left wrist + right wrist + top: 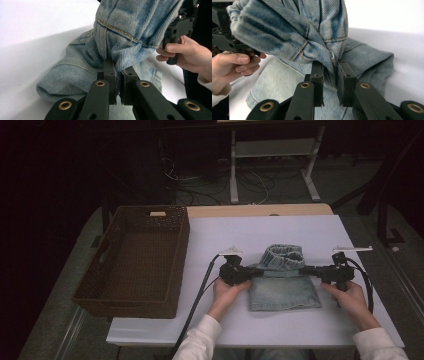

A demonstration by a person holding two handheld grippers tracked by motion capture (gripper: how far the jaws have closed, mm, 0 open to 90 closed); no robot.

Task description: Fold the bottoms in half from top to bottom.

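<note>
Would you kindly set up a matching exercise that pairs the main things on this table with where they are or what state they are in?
Things:
1. wicker basket
2. denim garment
3. left tongs
4. right tongs

Places or states:
A. folded, mid-table
B. pinching the garment's left edge
C. at the table's left side
D. around the garment's right edge

Pairs: 1-C, 2-A, 3-B, 4-D

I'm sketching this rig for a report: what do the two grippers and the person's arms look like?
Both the left gripper and the right gripper are black, each with two flat jaws on link arms pinned by brass-ringed rivets. A pale three-cornered plate sits on top of each. A black cable trails from each toward the person. The person wears white sleeves; hands are bare.
</note>
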